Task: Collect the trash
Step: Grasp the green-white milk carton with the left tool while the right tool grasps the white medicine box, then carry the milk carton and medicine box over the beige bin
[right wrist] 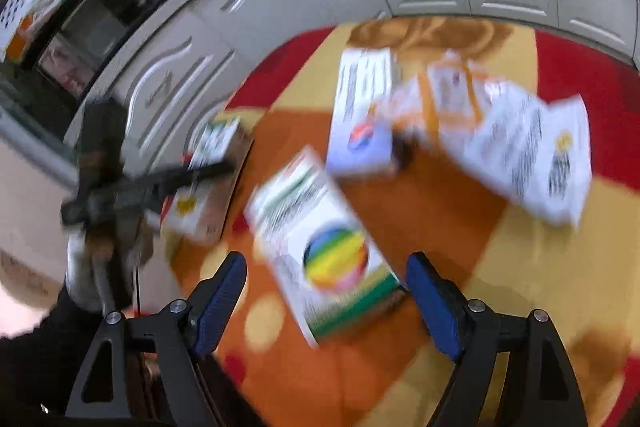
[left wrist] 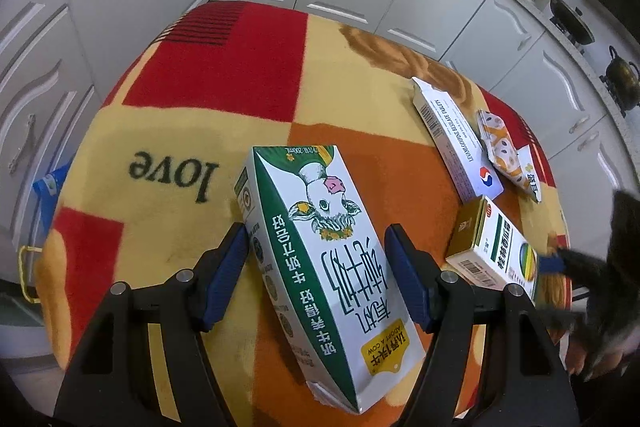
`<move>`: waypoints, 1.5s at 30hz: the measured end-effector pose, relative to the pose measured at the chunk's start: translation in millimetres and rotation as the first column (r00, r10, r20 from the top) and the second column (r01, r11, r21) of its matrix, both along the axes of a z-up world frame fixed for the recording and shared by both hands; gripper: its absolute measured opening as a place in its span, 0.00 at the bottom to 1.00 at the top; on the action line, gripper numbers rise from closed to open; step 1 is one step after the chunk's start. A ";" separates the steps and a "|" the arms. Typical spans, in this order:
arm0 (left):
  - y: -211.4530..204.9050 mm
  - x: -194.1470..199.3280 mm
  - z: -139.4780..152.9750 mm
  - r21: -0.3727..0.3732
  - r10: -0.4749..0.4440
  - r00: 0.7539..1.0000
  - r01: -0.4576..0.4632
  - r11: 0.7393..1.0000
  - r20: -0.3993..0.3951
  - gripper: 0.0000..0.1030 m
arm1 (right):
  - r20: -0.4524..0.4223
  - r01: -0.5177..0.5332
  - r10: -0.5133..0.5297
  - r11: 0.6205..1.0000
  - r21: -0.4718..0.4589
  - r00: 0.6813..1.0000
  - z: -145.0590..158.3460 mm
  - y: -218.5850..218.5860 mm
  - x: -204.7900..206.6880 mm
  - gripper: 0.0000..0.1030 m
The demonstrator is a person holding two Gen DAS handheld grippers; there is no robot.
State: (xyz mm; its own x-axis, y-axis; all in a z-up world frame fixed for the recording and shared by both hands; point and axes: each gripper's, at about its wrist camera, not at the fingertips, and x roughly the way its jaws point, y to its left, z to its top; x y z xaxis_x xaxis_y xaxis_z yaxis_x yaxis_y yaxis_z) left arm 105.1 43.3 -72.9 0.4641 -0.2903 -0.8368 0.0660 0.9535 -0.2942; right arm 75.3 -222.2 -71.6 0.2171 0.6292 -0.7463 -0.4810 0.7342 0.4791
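left gripper (left wrist: 316, 283): jaws apart, astride the milk carton (left wrist: 320, 259) lying on the patterned cloth (left wrist: 168, 227), pads not touching. right gripper (right wrist: 326, 301): jaws apart around the medicine box (right wrist: 320, 259), blurred. tablet box (left wrist: 456, 147) and snack wrapper (left wrist: 508, 155): far right.

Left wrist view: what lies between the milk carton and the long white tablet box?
Only bare orange blanket separates the milk carton from the white tablet box. The green-and-white medicine box sits nearer the camera, off that stretch.
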 end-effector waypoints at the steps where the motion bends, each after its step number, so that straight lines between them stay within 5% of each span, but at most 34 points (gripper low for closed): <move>1: 0.5 0.6 -1.1 -0.002 0.004 1.000 -0.004 1.000 -0.004 0.67 | 0.023 -0.002 0.003 1.000 -0.021 1.000 1.8 1.3 -7.4 0.78; 8: -2.2 0.3 -1.3 0.011 0.029 1.000 -0.029 1.000 -0.006 0.70 | 0.223 0.076 -0.034 0.980 -0.182 0.974 20.5 23.7 -13.2 0.79; 14: -16.5 -2.9 -3.3 0.076 -0.001 1.000 -0.001 0.997 0.021 0.76 | 0.199 0.080 -0.027 0.962 -0.261 0.980 5.6 47.8 9.4 0.78; 15: -18.3 -3.7 -3.8 0.090 -0.006 1.000 0.004 0.996 0.024 0.76 | 0.174 0.088 -0.045 0.965 -0.248 0.984 1.4 49.2 12.9 0.78; 17: -20.0 -5.6 -3.3 0.106 -0.012 1.000 0.009 0.994 0.022 0.70 | 0.151 0.102 -0.067 0.966 -0.236 0.986 -4.5 49.1 14.7 0.61; 20: -18.9 -11.8 0.0 0.089 -0.004 1.000 0.001 0.996 0.031 0.60 | 0.192 0.143 -0.099 0.963 -0.228 0.976 1.9 39.6 5.4 0.52; 31: -62.7 -40.7 34.0 0.068 -0.065 0.989 0.056 0.996 0.135 0.56 | 0.250 0.252 -0.223 0.963 -0.091 0.942 35.8 -13.2 -39.2 0.51; 45: -156.0 -49.9 51.6 0.070 -0.204 0.965 0.195 0.978 0.163 0.55 | 0.287 0.425 -0.402 0.905 -0.021 0.869 57.5 -87.2 -66.3 0.51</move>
